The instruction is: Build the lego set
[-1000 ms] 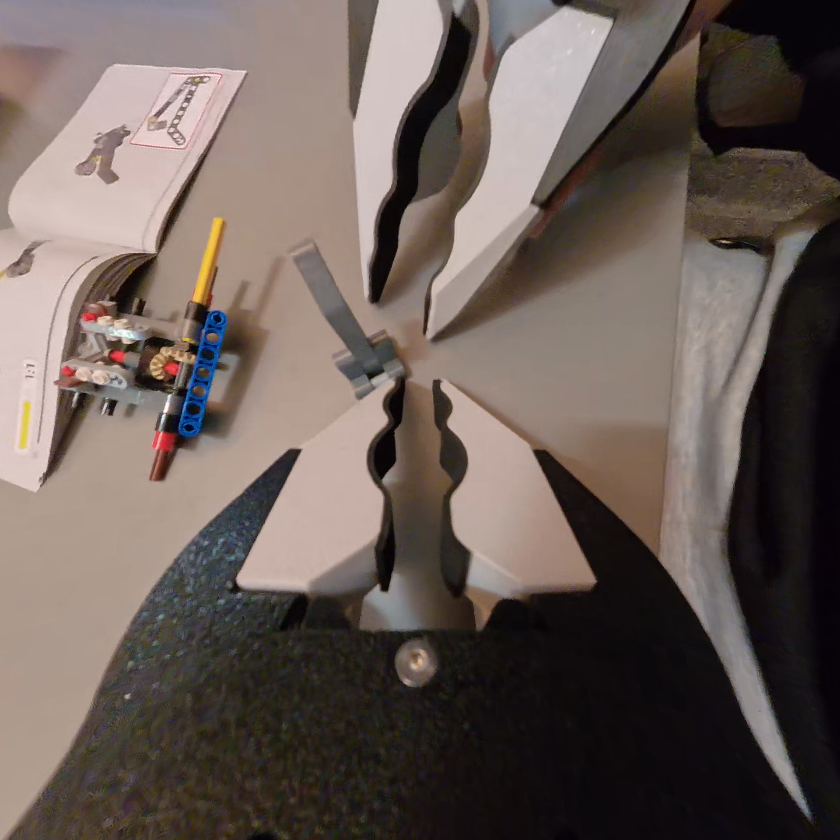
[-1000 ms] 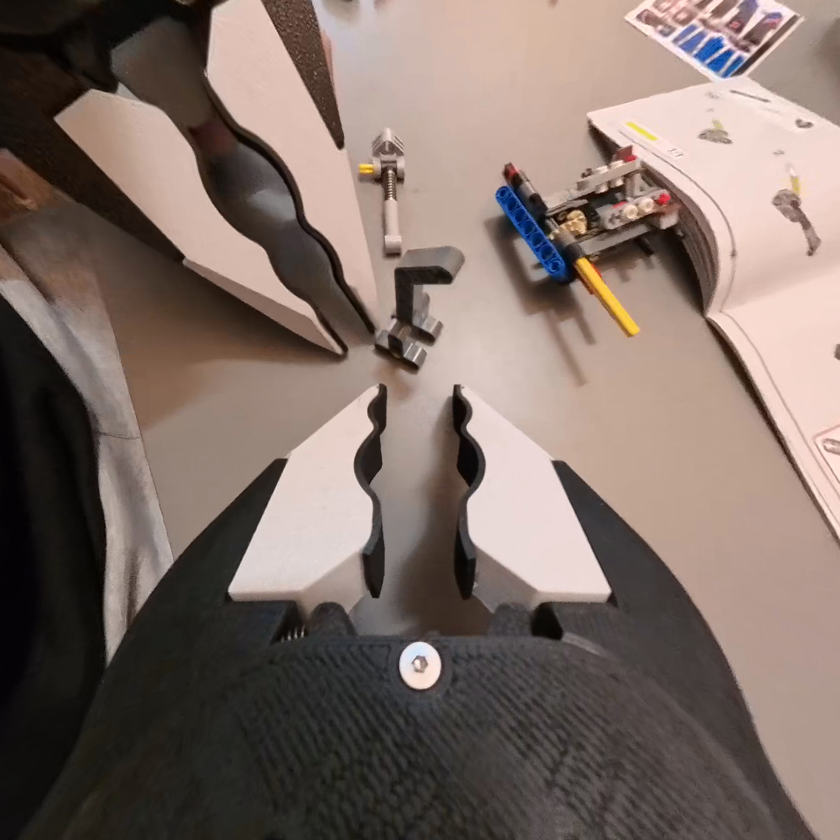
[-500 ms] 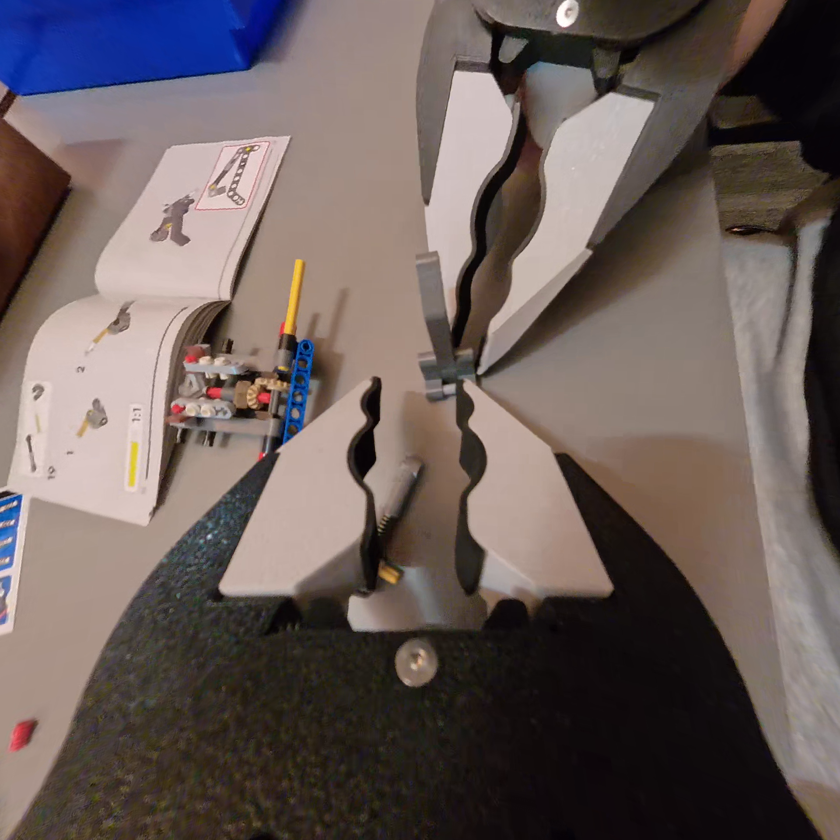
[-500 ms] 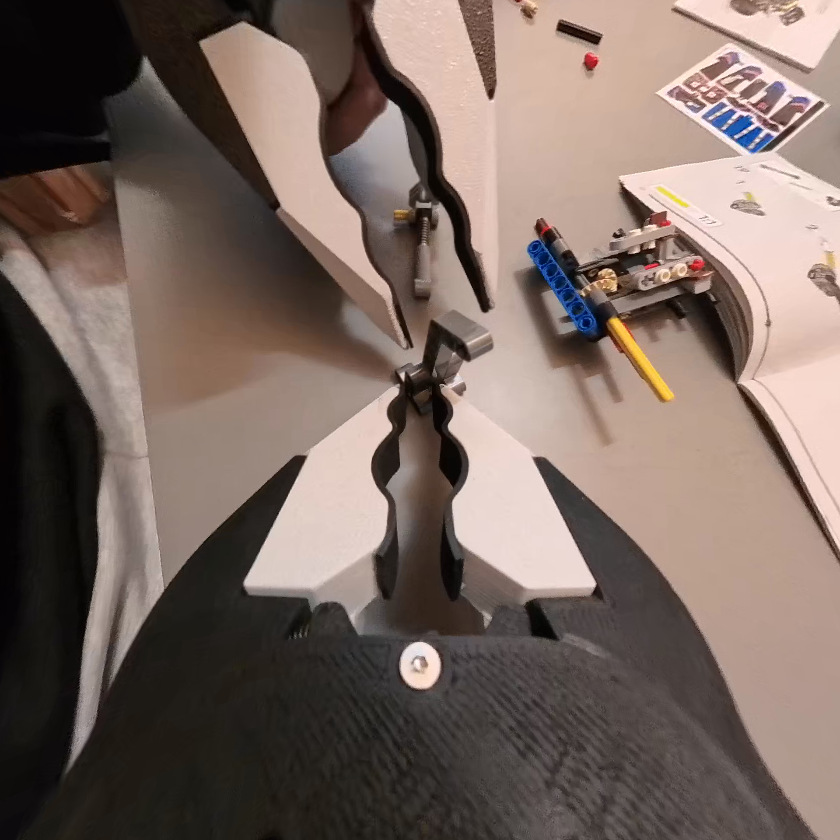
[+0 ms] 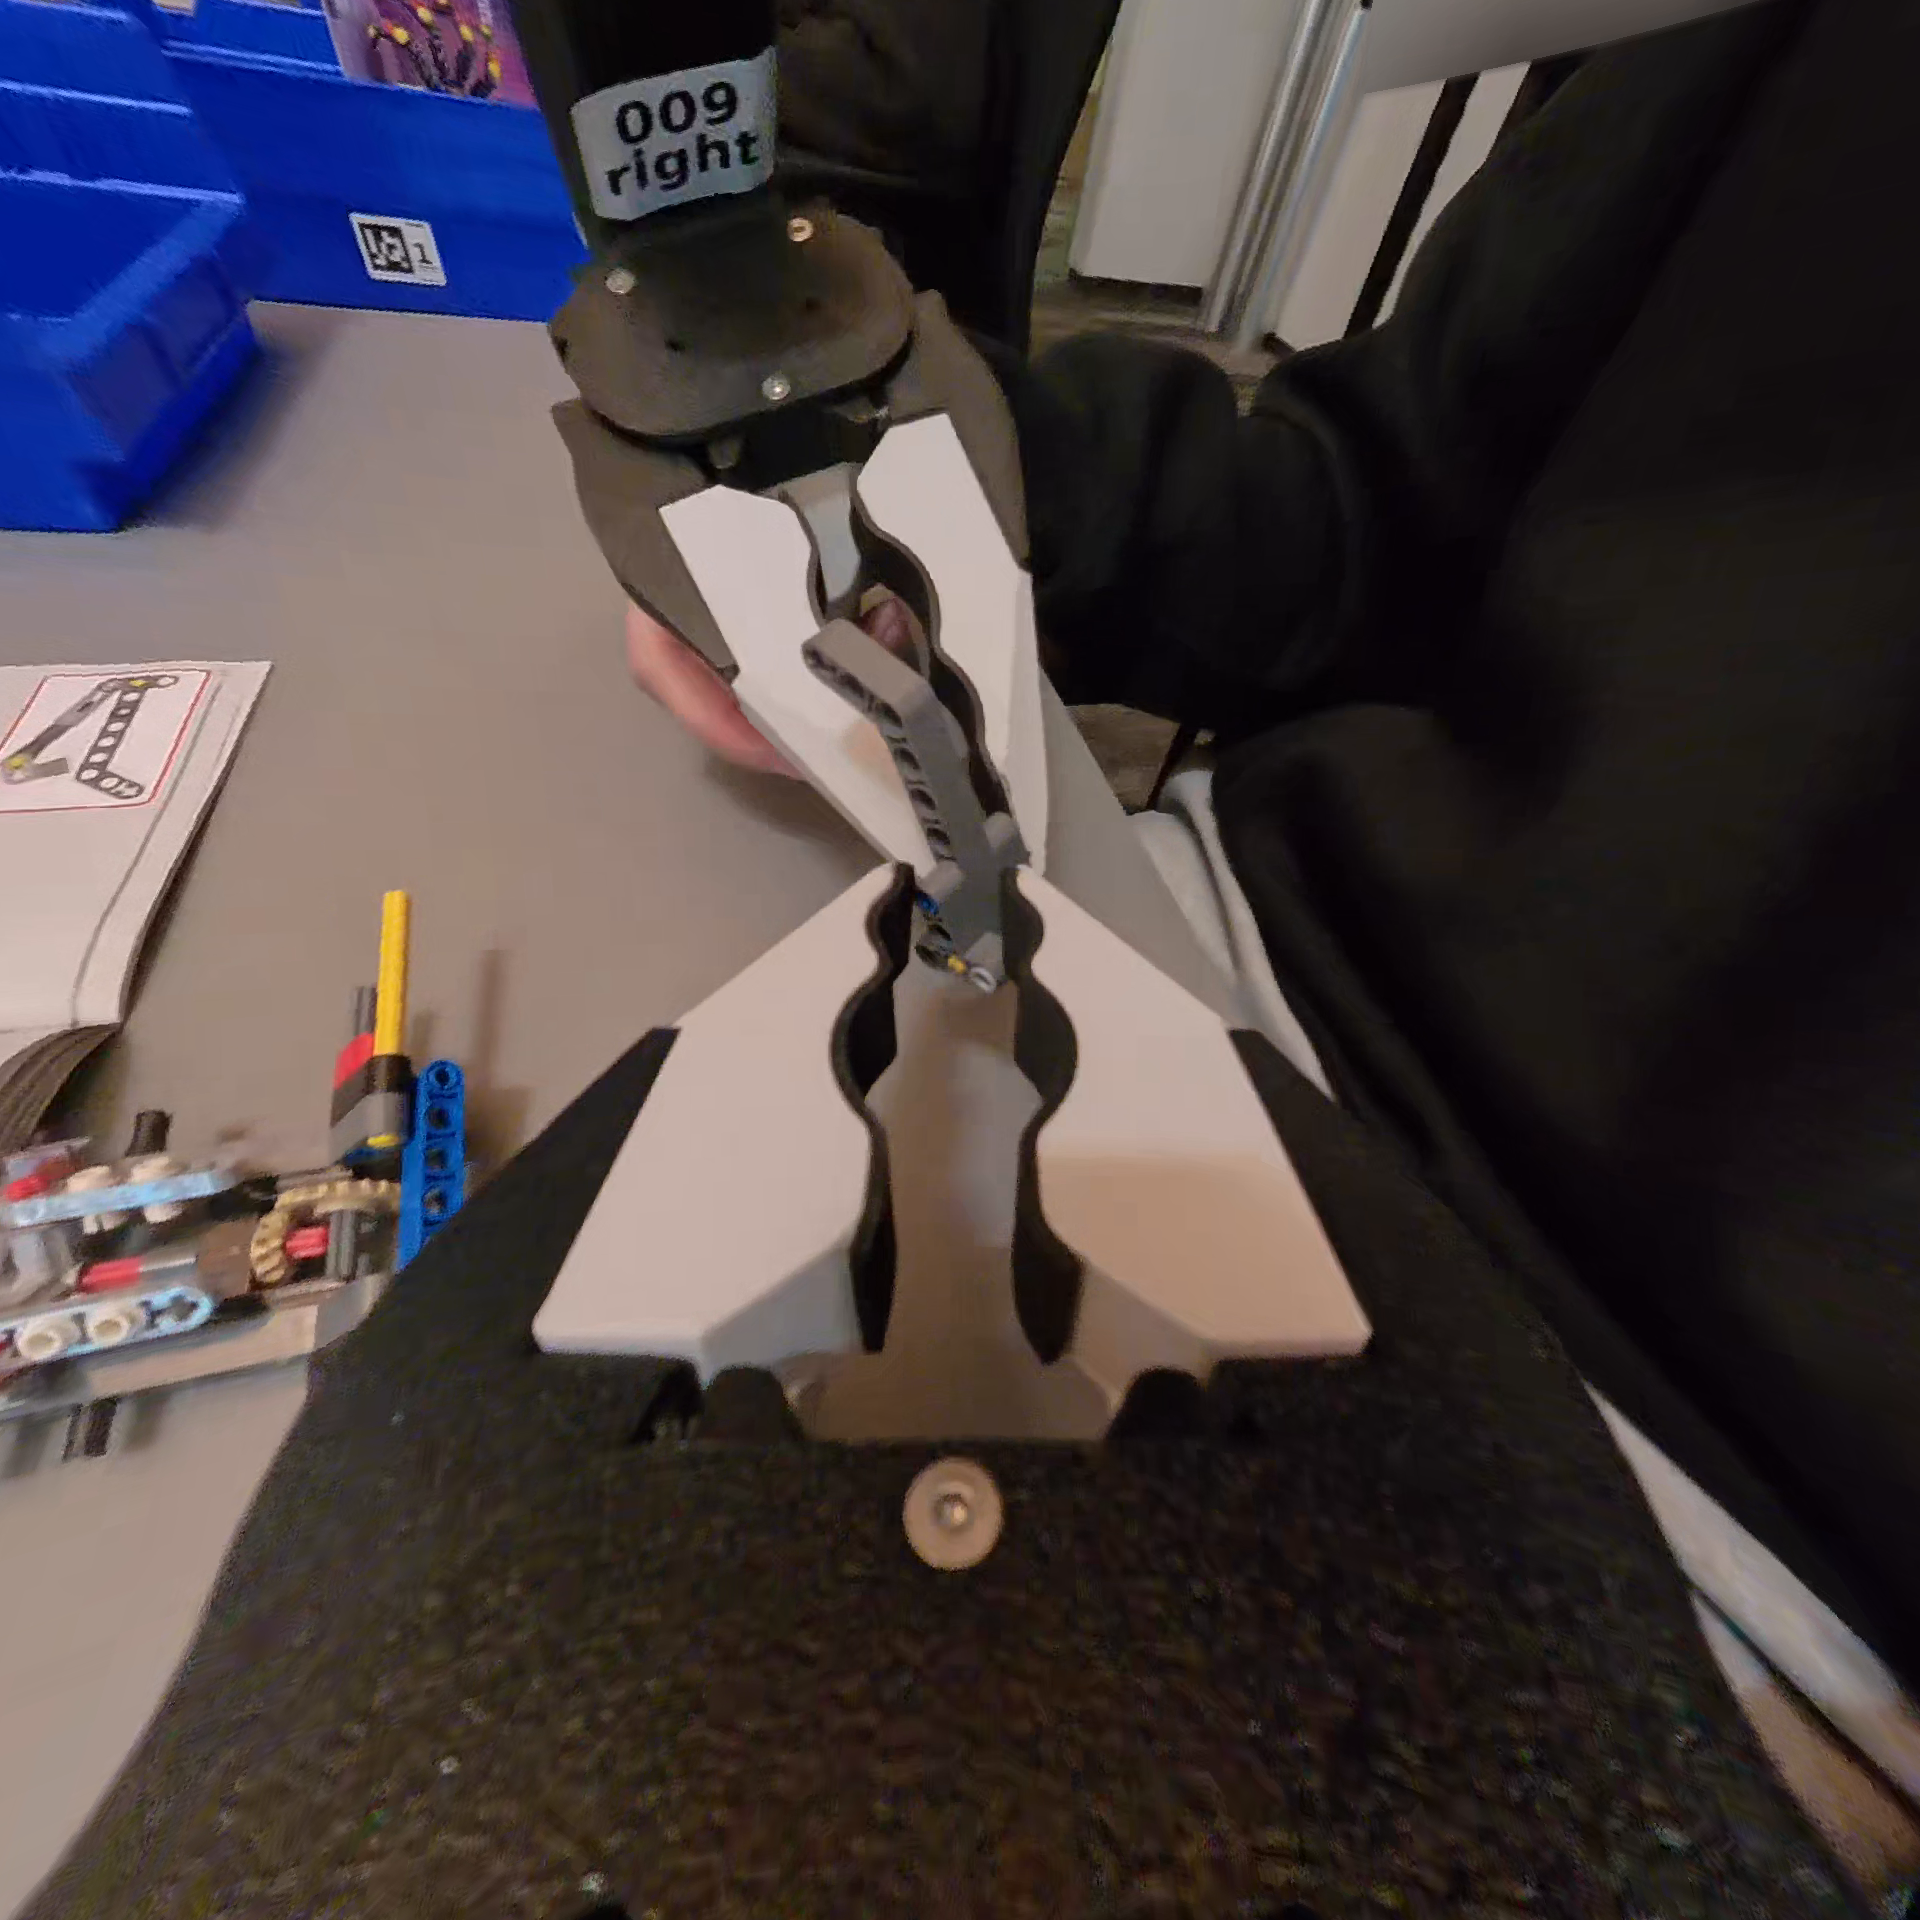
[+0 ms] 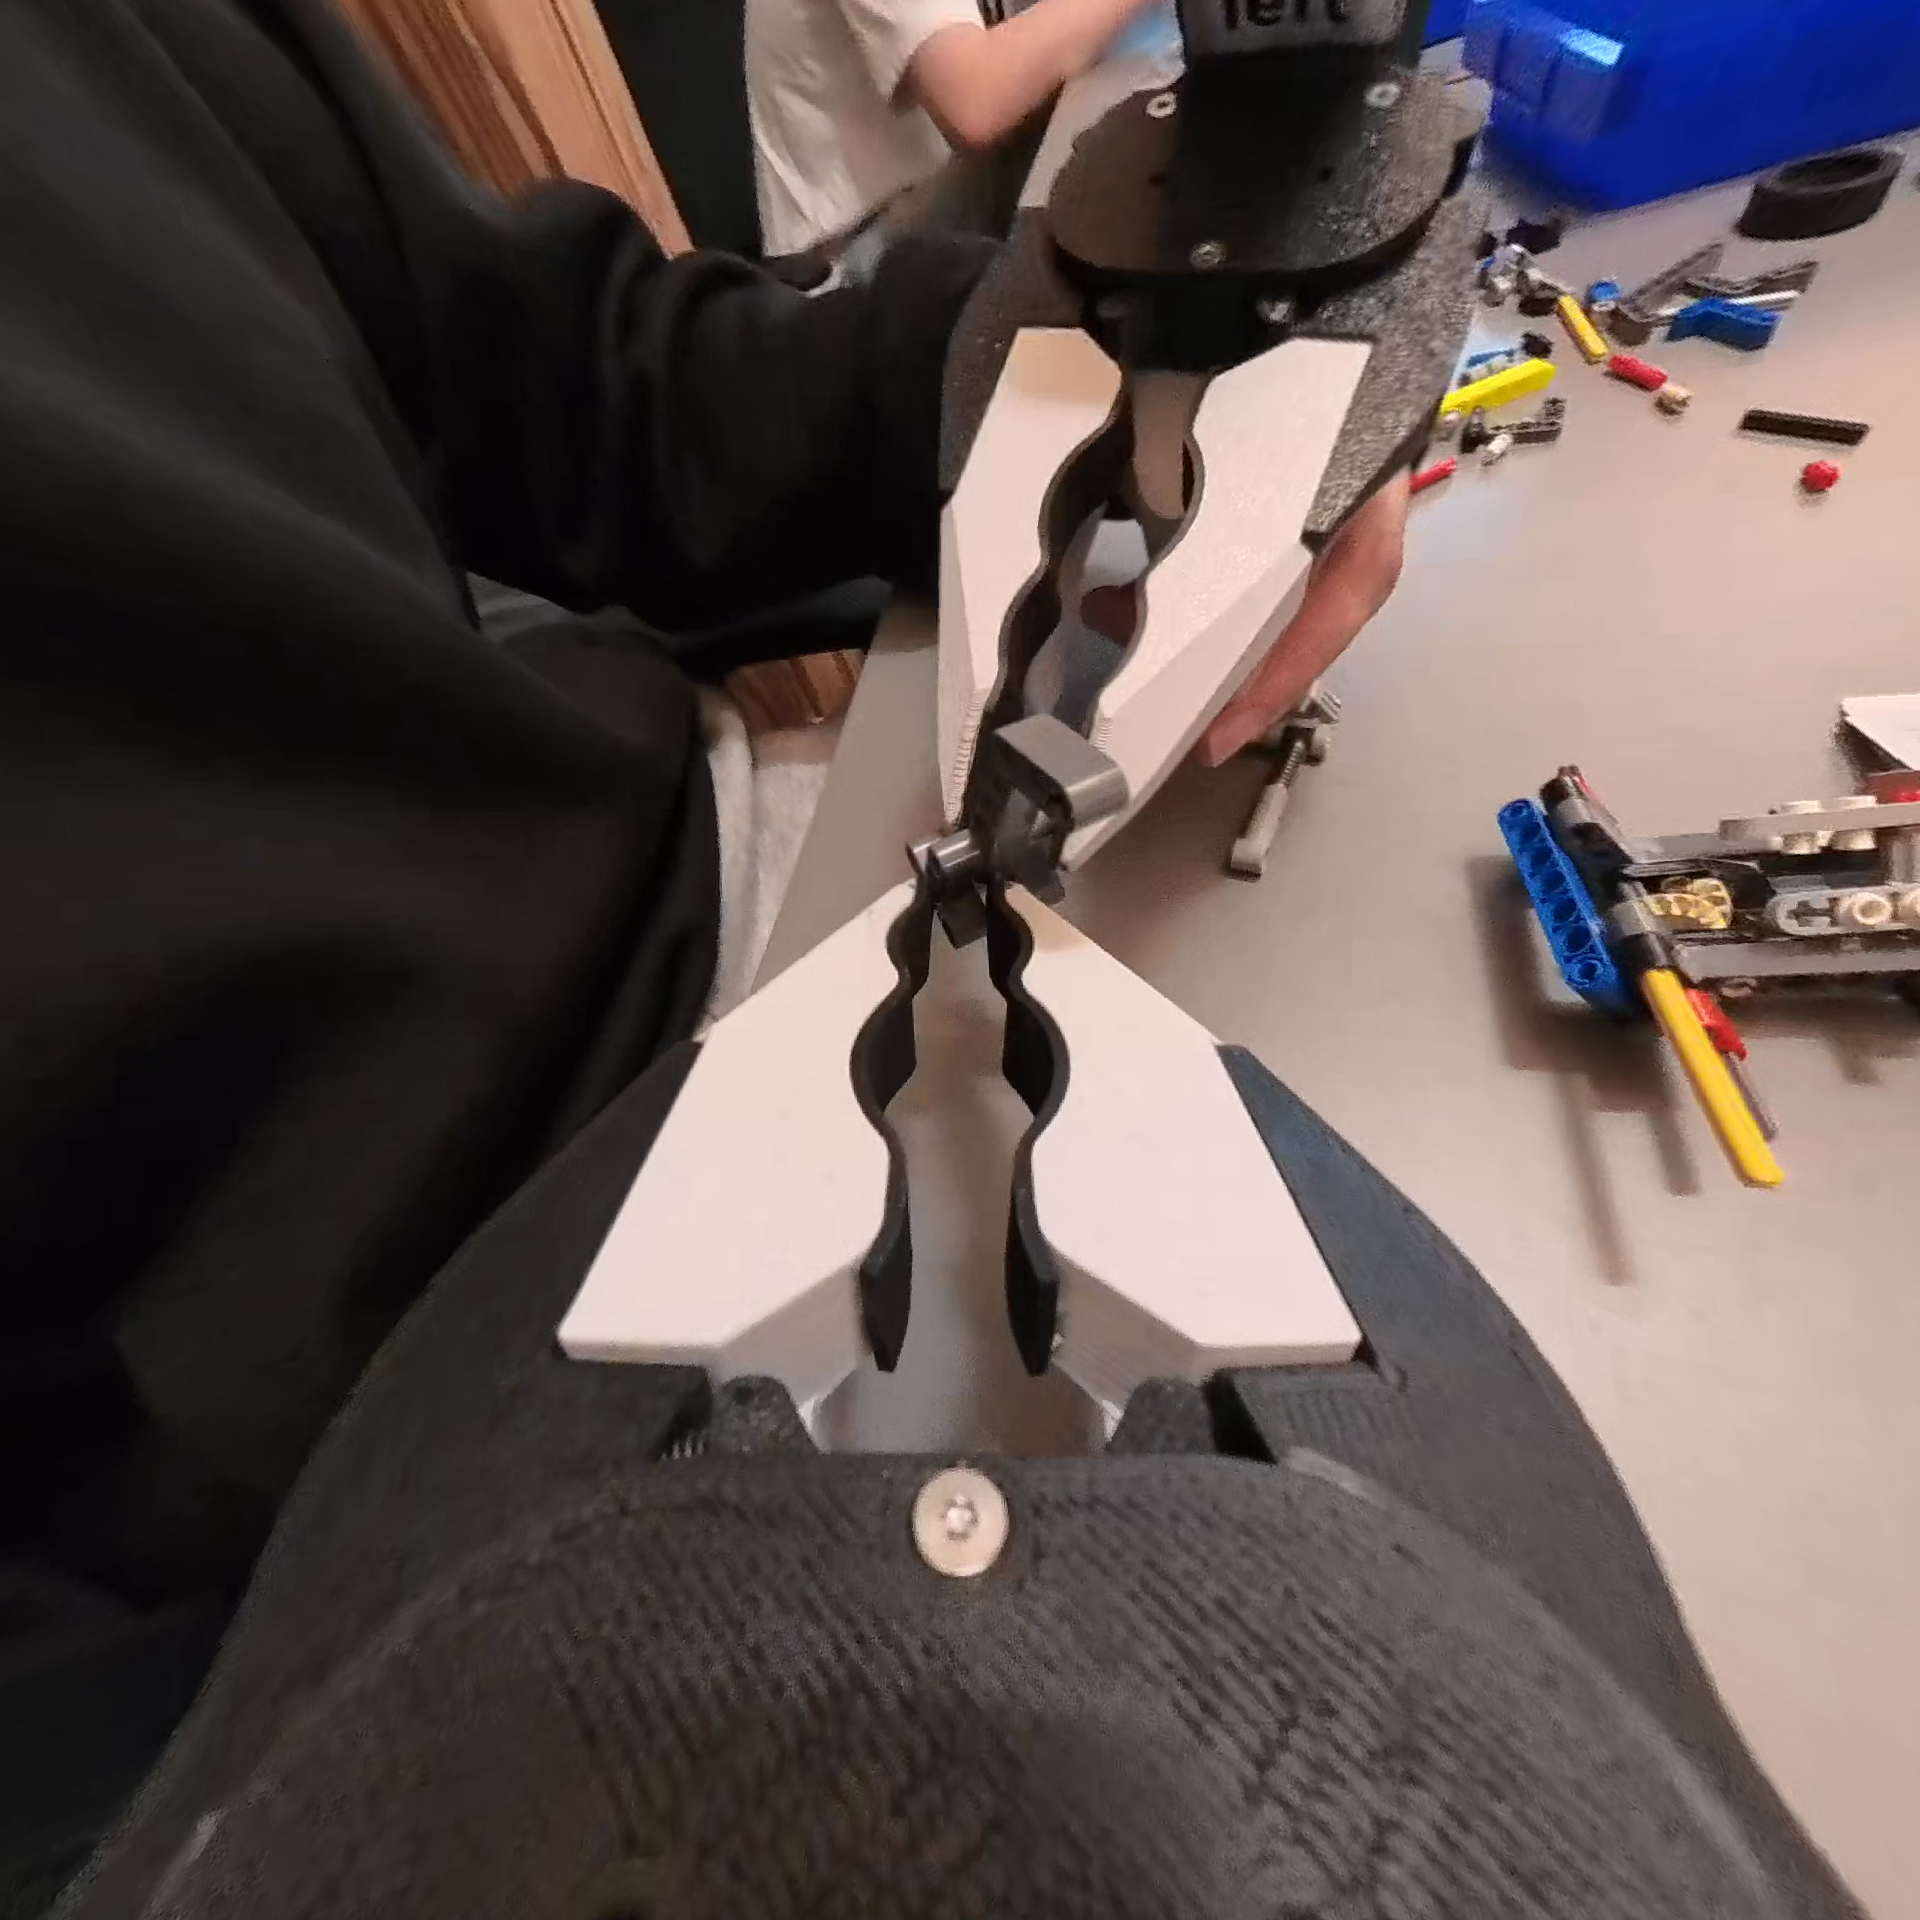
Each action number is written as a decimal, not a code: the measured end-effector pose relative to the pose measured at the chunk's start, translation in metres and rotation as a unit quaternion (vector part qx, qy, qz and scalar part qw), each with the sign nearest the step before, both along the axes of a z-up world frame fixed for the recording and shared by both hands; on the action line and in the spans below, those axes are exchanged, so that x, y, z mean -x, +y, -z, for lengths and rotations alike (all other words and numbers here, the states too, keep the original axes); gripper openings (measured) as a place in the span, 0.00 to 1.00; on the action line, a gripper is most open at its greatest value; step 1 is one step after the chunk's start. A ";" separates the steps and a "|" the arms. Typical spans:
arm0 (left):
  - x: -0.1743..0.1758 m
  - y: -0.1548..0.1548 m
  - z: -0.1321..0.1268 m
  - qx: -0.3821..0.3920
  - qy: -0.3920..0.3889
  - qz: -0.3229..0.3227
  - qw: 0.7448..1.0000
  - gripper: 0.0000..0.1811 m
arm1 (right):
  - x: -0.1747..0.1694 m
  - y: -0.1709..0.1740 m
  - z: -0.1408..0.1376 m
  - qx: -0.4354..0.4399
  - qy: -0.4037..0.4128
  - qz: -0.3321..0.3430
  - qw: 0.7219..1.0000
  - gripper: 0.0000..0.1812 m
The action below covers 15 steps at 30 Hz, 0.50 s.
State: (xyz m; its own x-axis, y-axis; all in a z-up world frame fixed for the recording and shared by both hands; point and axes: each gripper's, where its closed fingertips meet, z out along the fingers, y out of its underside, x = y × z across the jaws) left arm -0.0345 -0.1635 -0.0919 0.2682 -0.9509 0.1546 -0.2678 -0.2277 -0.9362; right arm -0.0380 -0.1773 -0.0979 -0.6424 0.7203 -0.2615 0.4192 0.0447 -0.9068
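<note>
Two grippers meet on one grey beam (image 6: 1013, 821), lifted above the table (image 6: 1351, 1039), nearer me than the chassis (image 6: 1704, 914). Step, as I judge it: mid-air handover or regrip of the beam before it joins the chassis.

My right gripper (image 6: 961, 914) is nearly together, clamped on the beam's pin end. My left gripper (image 5: 961, 914) has its tips narrowly apart around the same beam; contact looks likely, but a firm clamp I cannot tell.

Next calls for one gripper letting go only once the other's hold is sure, then aligning holes. The shock absorber (image 6: 1283, 779) lies between beam and chassis.
</note>
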 end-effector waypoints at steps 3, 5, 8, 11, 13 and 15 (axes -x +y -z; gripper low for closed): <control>0.003 0.005 -0.003 0.012 -0.019 -0.012 1.000 0.07 | 0.002 0.005 -0.003 0.011 0.007 0.002 1.000 0.05; 0.010 0.013 -0.006 0.037 -0.038 -0.044 0.998 0.06 | 0.006 0.015 -0.006 0.013 0.015 0.039 0.999 0.06; 0.022 0.028 -0.011 0.075 -0.081 -0.114 0.987 0.03 | 0.013 0.035 -0.007 0.007 0.024 0.108 0.994 0.12; 0.024 0.030 -0.010 0.071 -0.084 -0.137 0.984 0.03 | 0.018 0.042 -0.007 0.007 0.026 0.139 0.990 0.11; 0.023 0.029 -0.007 0.068 -0.074 -0.139 0.985 0.03 | 0.022 0.042 -0.008 0.015 0.024 0.141 0.990 0.09; 0.024 0.031 -0.008 0.062 -0.072 -0.145 0.985 0.03 | 0.022 0.040 -0.011 0.024 0.031 0.133 0.990 0.03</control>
State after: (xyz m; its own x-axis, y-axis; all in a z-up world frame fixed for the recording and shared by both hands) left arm -0.0587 -0.1329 -0.0841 0.4921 -0.8093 0.3209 -0.0405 -0.3894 -0.9202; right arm -0.0603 -0.1373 -0.0865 -0.4483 0.8534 -0.2659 0.3536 -0.1038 -0.9296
